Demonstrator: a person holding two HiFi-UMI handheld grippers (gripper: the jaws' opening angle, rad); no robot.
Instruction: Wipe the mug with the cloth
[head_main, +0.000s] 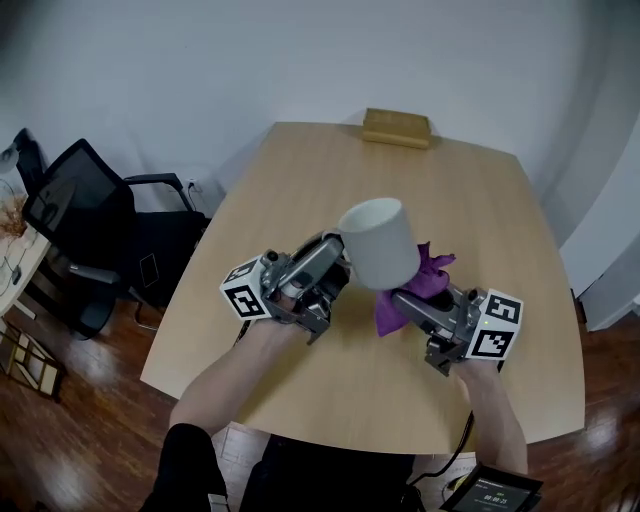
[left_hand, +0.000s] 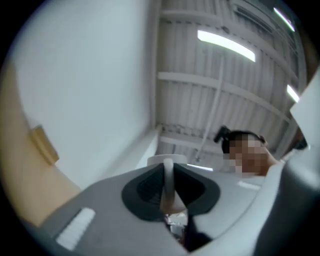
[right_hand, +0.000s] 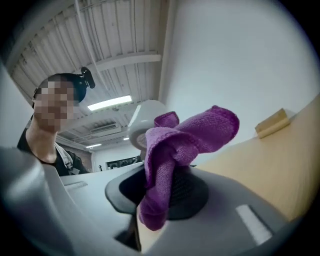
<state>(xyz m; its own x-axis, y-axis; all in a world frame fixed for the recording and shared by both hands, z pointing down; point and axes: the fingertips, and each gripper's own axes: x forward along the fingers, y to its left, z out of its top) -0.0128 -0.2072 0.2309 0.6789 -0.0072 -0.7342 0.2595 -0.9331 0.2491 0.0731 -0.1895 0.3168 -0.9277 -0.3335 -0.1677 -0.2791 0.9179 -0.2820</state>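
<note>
A white mug (head_main: 378, 243) is held up above the wooden table (head_main: 300, 170), tilted with its opening toward the far side. My left gripper (head_main: 338, 256) is shut on the mug's handle (left_hand: 168, 182), which shows as a thin white strip pinched between the dark pads. This gripper points steeply up at the ceiling. My right gripper (head_main: 405, 298) is shut on a purple cloth (head_main: 422, 280), bunched just right of and below the mug. In the right gripper view the cloth (right_hand: 186, 140) rises from the jaws, with the mug (right_hand: 146, 120) close behind it.
A small wooden block (head_main: 397, 128) lies at the table's far edge, also seen as the block (right_hand: 272, 122) in the right gripper view. A black office chair (head_main: 90, 220) stands left of the table. The person's arms reach in from the table's near edge.
</note>
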